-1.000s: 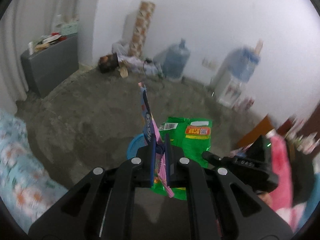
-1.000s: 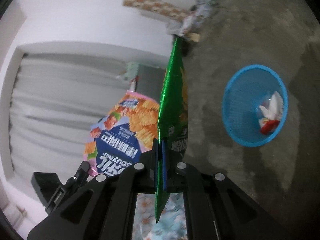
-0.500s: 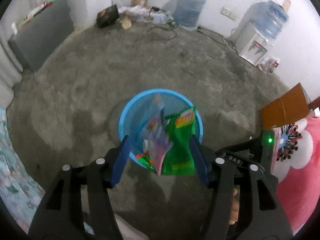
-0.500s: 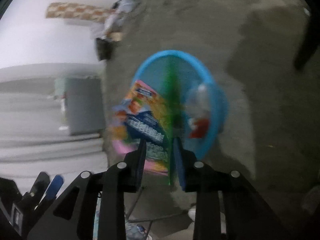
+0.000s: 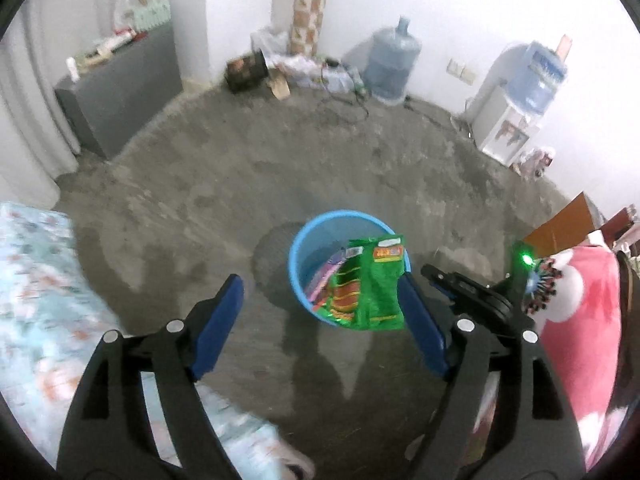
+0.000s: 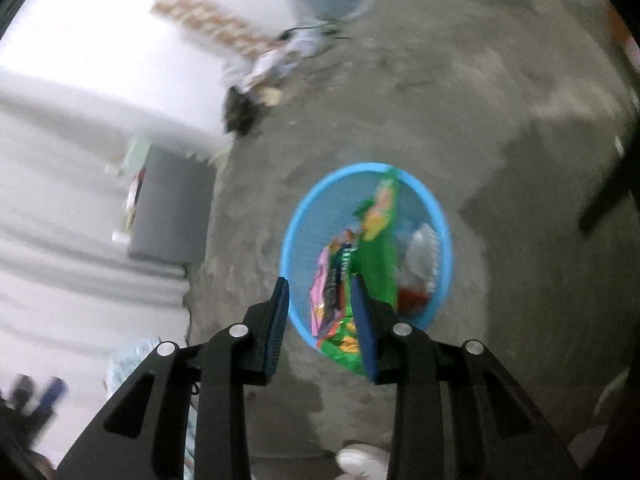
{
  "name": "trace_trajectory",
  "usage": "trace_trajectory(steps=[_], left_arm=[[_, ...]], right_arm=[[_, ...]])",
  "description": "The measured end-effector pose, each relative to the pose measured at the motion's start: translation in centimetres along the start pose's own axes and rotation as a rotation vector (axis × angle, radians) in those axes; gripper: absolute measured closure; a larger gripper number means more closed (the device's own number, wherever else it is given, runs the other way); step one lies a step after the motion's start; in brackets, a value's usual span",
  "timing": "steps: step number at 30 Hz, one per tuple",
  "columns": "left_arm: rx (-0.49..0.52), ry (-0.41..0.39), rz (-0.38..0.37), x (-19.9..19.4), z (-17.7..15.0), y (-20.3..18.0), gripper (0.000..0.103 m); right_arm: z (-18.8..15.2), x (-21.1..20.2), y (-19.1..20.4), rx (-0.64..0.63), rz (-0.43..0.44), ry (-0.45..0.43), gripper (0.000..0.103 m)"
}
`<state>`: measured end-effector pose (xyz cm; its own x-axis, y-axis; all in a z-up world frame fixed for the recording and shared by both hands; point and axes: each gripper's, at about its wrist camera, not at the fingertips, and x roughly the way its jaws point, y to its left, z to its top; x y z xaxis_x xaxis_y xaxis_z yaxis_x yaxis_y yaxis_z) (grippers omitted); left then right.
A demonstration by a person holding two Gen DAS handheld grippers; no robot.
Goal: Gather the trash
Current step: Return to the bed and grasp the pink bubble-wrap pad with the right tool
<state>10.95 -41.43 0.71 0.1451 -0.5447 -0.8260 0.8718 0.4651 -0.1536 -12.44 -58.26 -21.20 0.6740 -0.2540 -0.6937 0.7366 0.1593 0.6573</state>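
Note:
A blue mesh trash basket (image 5: 304, 240) stands on the concrete floor, also in the right wrist view (image 6: 304, 216). A green snack bag (image 5: 372, 284) and a pink-and-blue snack bag (image 5: 324, 276) lie in it, the green one hanging over the near rim; both show in the right wrist view (image 6: 376, 252) (image 6: 326, 280). White and red trash (image 6: 420, 256) sits deeper inside. My left gripper (image 5: 320, 316) is wide open and empty above the basket's near side. My right gripper (image 6: 320, 312) is open and empty over the basket's near rim.
A grey cabinet (image 5: 120, 88) stands at the left wall. A water jug (image 5: 392, 64), a water dispenser (image 5: 520, 100) and clutter (image 5: 280, 68) line the far wall. A floral bedsheet (image 5: 40, 300) lies at the lower left and a pink blanket (image 5: 580, 340) at the right.
Both grippers opened and let their snack bags drop into the blue basket. The left jaws have opened wider since half a second ago, and the bags have settled in the basket.

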Motion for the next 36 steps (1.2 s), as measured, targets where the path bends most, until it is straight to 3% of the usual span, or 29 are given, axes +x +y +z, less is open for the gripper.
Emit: trace_trajectory(steps=[4, 7, 10, 15, 18, 22, 26, 31, 36], left_arm=[[-0.026, -0.082, 0.029, -8.1, -2.4, 4.2, 0.024], [-0.088, -0.141, 0.058, -13.6, -5.3, 8.3, 0.023], [-0.170, -0.201, 0.122, -18.4, -9.3, 12.7, 0.023], [-0.330, -0.265, 0.278, -24.2, -16.3, 18.9, 0.022], [-0.446, -0.270, 0.359, -26.7, -19.9, 22.0, 0.022], [-0.556, -0.264, 0.409, -28.2, -22.3, 25.1, 0.022], [-0.598, -0.280, 0.439, -28.7, -23.3, 26.6, 0.022], [-0.609, -0.301, 0.433, -28.9, -23.7, 26.6, 0.022], [-0.637, -0.347, 0.403, -29.7, -24.6, 26.7, 0.022]], right_arm=[[-0.3, 3.2, 5.5, -0.224, -0.017, 0.094, 0.072], [-0.2, 6.6, 7.2, -0.289, -0.094, 0.163, 0.077], [0.1, 9.8, 5.7, -0.267, -0.229, 0.211, 0.080], [-0.5, 16.6, -0.9, -0.216, -0.504, 0.334, 0.084], [-0.6, 20.9, -3.9, -0.196, -0.653, 0.403, 0.095], [-0.3, 25.6, -5.7, -0.089, -0.653, 0.526, 0.094], [0.3, 26.1, -3.8, -0.149, -0.680, 0.501, 0.095], [2.1, 21.7, -1.1, -0.188, -0.601, 0.378, 0.093], [2.9, 15.1, 2.4, -0.227, -0.485, 0.283, 0.070]])
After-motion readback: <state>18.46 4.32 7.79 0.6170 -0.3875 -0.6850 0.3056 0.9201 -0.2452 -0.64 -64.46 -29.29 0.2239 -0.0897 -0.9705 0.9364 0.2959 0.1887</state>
